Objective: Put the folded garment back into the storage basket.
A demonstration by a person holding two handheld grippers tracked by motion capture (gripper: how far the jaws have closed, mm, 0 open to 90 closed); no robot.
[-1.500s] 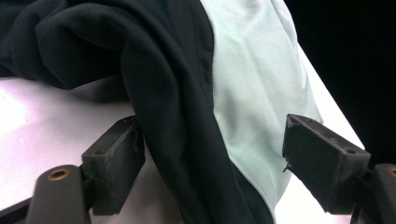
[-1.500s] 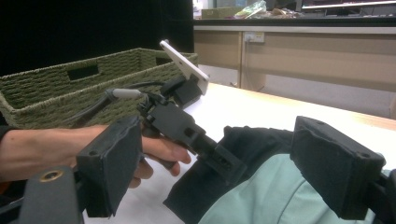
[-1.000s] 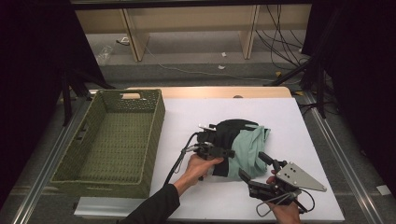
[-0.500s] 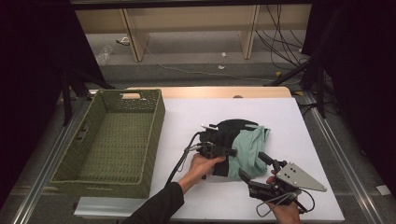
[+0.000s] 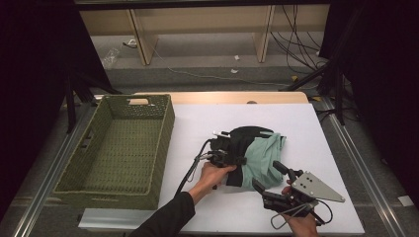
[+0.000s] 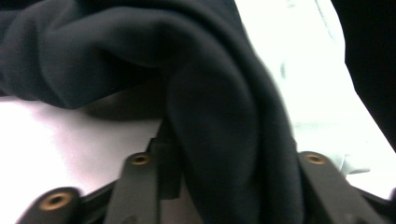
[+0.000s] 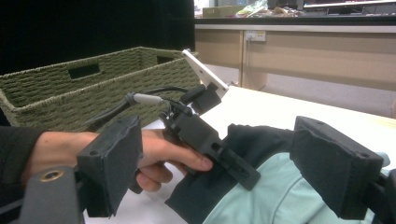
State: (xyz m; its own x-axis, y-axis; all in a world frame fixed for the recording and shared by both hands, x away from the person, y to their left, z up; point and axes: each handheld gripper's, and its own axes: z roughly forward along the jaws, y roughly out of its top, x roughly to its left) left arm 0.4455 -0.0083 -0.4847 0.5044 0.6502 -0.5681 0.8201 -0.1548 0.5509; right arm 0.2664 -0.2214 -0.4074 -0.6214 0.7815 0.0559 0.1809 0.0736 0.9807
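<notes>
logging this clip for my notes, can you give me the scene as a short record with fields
left gripper: jaws just closed, shut on a fold of the black garment
right gripper: open, jaws either side of the mint-green garment, not pressing on it
garments: heaped together, black partly under green
basket: green woven, left of the garments
surface: white table

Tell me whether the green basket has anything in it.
Empty. The high view shows the woven floor of the green basket bare from wall to wall; the black garment and mint garment lie outside it on the table.
</notes>
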